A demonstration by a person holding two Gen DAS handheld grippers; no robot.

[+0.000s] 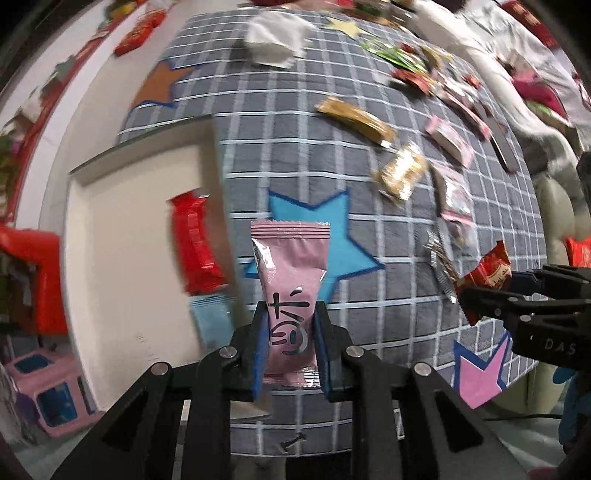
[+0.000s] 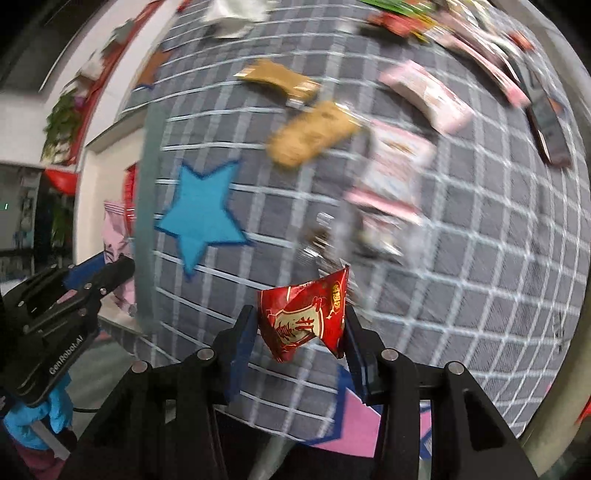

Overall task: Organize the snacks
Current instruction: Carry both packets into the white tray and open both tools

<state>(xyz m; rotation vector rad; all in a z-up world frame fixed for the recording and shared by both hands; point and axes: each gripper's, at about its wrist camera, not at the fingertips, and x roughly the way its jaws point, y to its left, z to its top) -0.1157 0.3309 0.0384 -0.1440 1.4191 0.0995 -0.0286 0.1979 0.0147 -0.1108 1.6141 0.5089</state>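
My left gripper [image 1: 290, 334] is shut on a pink snack packet [image 1: 290, 291], held upright above the left edge of the grey checked mat [image 1: 369, 206]. My right gripper [image 2: 299, 328] is shut on a red snack packet [image 2: 304, 319] over the mat's near part; it also shows in the left wrist view [image 1: 487, 273] at the right. Several loose snacks lie on the mat: gold packets [image 1: 354, 116], pink packets [image 2: 428, 94]. A white box [image 1: 122, 236] left of the mat holds a red packet [image 1: 194, 243] and a light blue one [image 1: 212, 321].
The mat has blue [image 1: 314, 236], pink [image 1: 480, 376] and orange [image 1: 159, 85] star patches. A pink and blue stool [image 1: 48, 391] stands on the floor at the lower left. A white cloth [image 1: 273, 33] and more snacks lie at the mat's far side. A dark flat device [image 2: 550, 125] lies far right.
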